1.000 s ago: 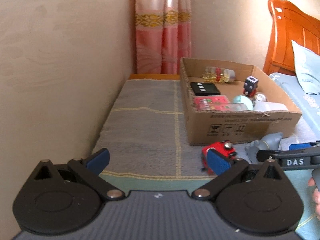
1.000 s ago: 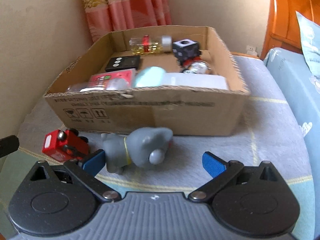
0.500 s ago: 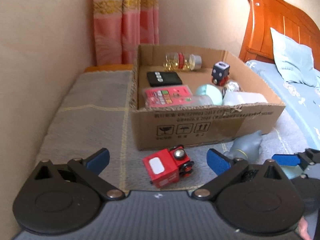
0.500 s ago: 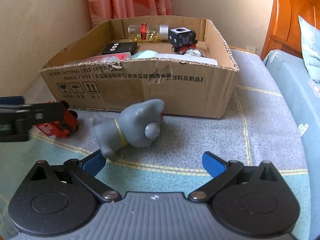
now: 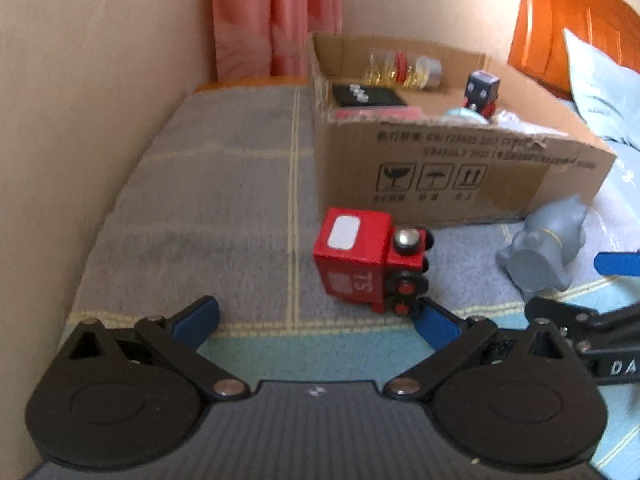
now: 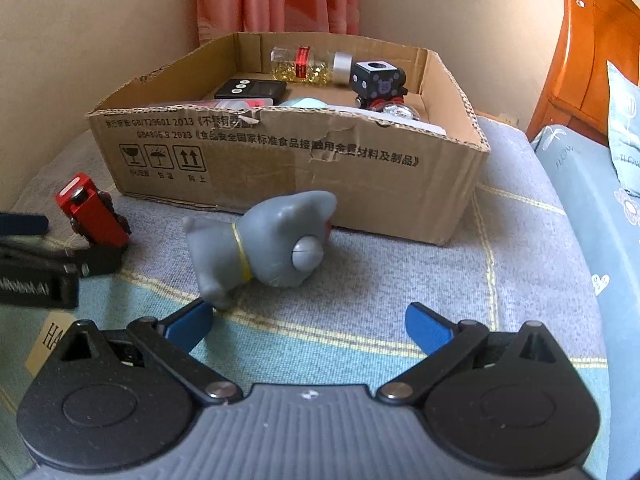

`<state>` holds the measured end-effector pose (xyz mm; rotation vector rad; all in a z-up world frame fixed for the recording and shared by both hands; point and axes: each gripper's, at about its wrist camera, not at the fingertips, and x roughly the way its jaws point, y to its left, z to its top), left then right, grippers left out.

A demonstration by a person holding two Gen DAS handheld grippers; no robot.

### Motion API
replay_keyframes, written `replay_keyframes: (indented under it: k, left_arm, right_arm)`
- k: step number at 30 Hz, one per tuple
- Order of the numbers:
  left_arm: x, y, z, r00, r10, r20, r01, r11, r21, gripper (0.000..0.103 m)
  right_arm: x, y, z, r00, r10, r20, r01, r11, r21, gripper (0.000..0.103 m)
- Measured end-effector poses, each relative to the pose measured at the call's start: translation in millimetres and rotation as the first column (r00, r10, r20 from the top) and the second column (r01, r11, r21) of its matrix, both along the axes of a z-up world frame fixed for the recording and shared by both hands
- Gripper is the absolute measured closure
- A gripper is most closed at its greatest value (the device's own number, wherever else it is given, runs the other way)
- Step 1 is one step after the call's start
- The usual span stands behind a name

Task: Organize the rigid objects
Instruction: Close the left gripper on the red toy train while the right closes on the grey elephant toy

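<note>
Left wrist view: the left gripper [image 5: 316, 322] holds its blue pads wide apart, gripping nothing. The red toy train [image 5: 370, 260] stands on the grey blanket [image 5: 224, 208] at about 1 o'clock from the gripper's middle, its wheels just beside the right pad [image 5: 438, 326]; whether they touch cannot be told. The cardboard box [image 5: 440, 176] sits just behind the train at 12 to 2 o'clock, with a capsule bottle [image 5: 404, 69], a black device [image 5: 366, 94] and a black cube toy [image 5: 483, 87] inside. The grey elephant figure [image 5: 544, 248] lies at 3 o'clock from the train.

In the right wrist view, the right gripper [image 6: 310, 322] is likewise spread open and empty. The elephant figure [image 6: 264, 240] lies on its side at 11 o'clock, one foot just beside the left pad [image 6: 190, 326]. The train [image 6: 90, 212] sits at 9 o'clock from the elephant, close to the other gripper's finger.
</note>
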<state>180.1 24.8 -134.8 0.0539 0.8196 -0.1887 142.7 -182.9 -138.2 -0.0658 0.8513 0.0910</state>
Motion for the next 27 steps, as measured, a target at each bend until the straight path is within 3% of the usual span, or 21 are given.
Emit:
replay_keyframes:
  k: [11,17,22,27]
  left_arm:
    - [1,-9,0,0.996,-0.083,0.034,0.084,0.996,-0.017,0.001]
    - [-1,-8,12,0.992,-0.099,0.073,0.106,0.990,-0.093,0.004]
    - [2,-7,15,0.993,-0.102,0.054,0.108,0.987,-0.115,0.024]
    - [2,-8,14,0.991,-0.124,0.045,0.129,0.982,-0.139,0.033]
  right_arm:
    - [-7,-2,-2,0.999,0.033,0.026,-0.033,0.999,0.002,0.000]
    - [-7,1,0,0.995,0.096,0.013,-0.096,0.995,0.001,0.000]
    - [-7,12,3,0.986,0.164,0.033,-0.163,0.986,-0.027,0.000]
    - [0,18,9,0.975,0.213,0.064,-0.213,0.977,-0.002,0.000]
